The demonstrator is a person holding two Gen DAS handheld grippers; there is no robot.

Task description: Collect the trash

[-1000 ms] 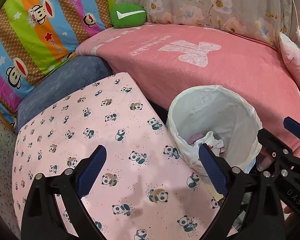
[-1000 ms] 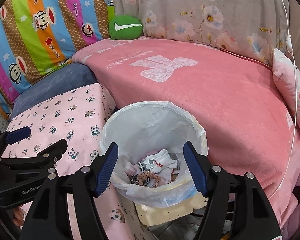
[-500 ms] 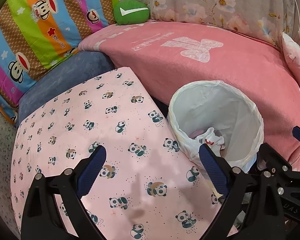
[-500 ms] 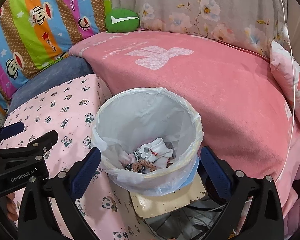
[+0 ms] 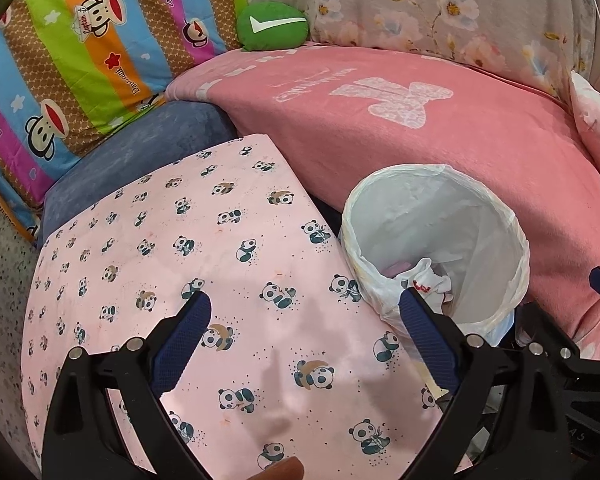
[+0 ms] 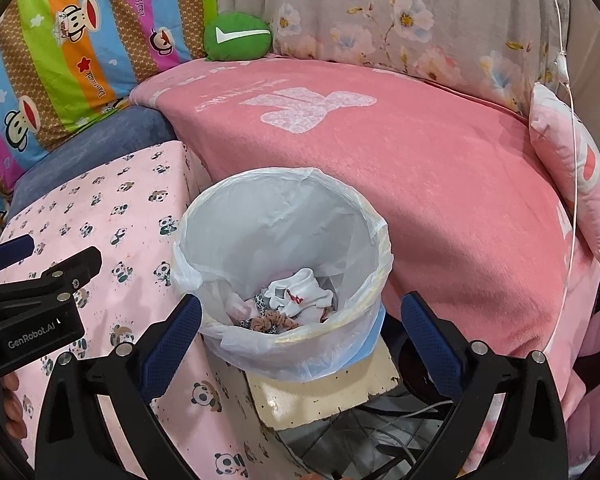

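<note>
Blue-padded fingers (image 6: 172,340) of the right gripper (image 6: 300,332) stand spread as wide as they go, nothing between the pads; they hang over the near rim of the trash bin (image 6: 376,240). Fingers (image 5: 184,340) of the left gripper (image 5: 304,340) are likewise apart and empty, held just left of the bin above the panda-print cloth (image 5: 172,248).

Upright, the bin has its round mouth facing up and its long axis vertical, and a white plastic liner (image 6: 268,224) is folded over its rim. It stands on a pale board (image 6: 324,392), touching the panda cloth on its left. At its bottom lies the trash: a crumpled white wad with red marks (image 6: 300,292), and nearer than that a brownish ruffled piece (image 6: 272,322).

Right of and behind the bin spreads a pink blanket (image 6: 440,184). Farther behind it sit a green cushion (image 6: 238,36), a striped monkey-print pillow (image 6: 60,48) to the left, and a flowered cover (image 6: 400,20).
</note>
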